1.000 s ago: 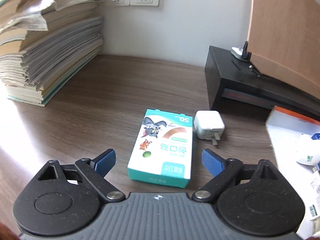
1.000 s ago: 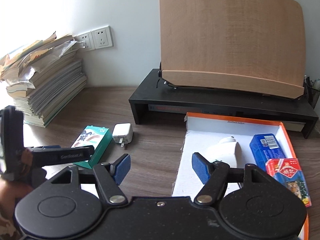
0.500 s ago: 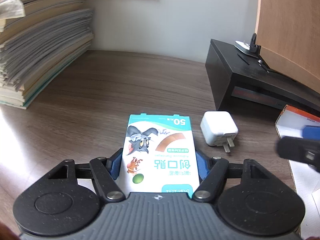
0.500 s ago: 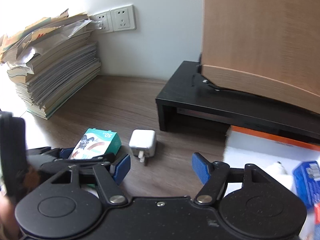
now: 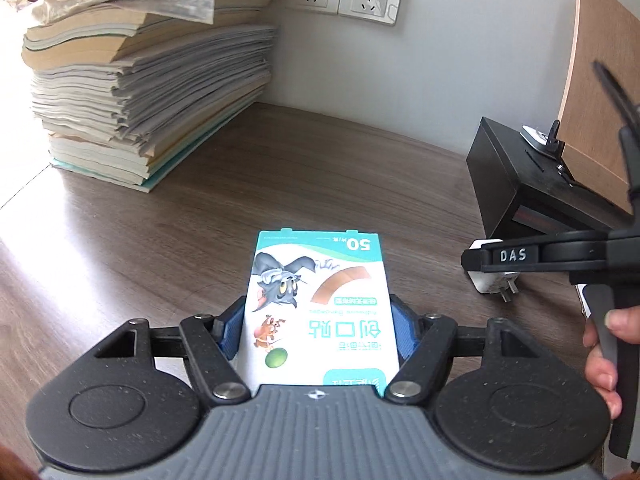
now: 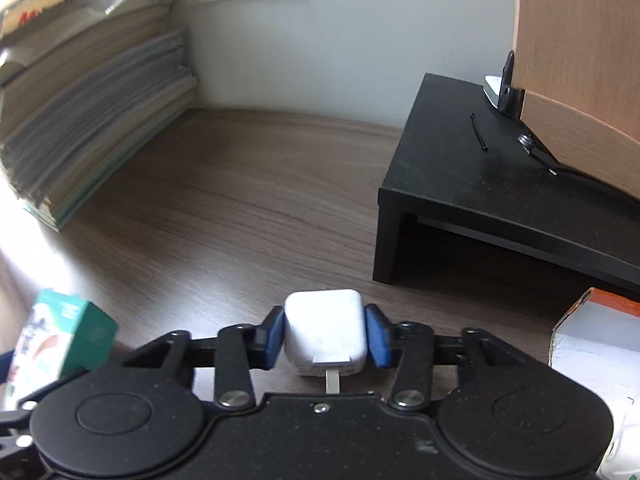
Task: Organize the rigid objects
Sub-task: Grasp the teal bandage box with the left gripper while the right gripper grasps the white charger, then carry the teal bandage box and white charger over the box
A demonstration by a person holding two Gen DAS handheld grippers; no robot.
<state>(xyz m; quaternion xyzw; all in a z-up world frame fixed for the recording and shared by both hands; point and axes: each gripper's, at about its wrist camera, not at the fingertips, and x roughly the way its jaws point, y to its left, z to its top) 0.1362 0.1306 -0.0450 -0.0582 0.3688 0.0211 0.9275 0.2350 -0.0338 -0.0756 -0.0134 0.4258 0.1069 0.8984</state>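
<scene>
Both tongs have closed since a second ago. Left tongs (image 5: 318,326) now pinch the bandage box (image 5: 320,312) by its long sides, level and low over the table (image 5: 160,248). Right tongs (image 6: 325,336), reaching forward beside them, squeeze the white charger (image 6: 325,330), prongs pointing back.

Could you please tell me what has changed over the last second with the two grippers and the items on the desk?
The left gripper moved forward and closed on the bandage box, which now looks raised off the desk. The right gripper swung left from the orange-edged tray and closed on the white charger. The paper stack, black stand and wooden board stayed put.
</scene>
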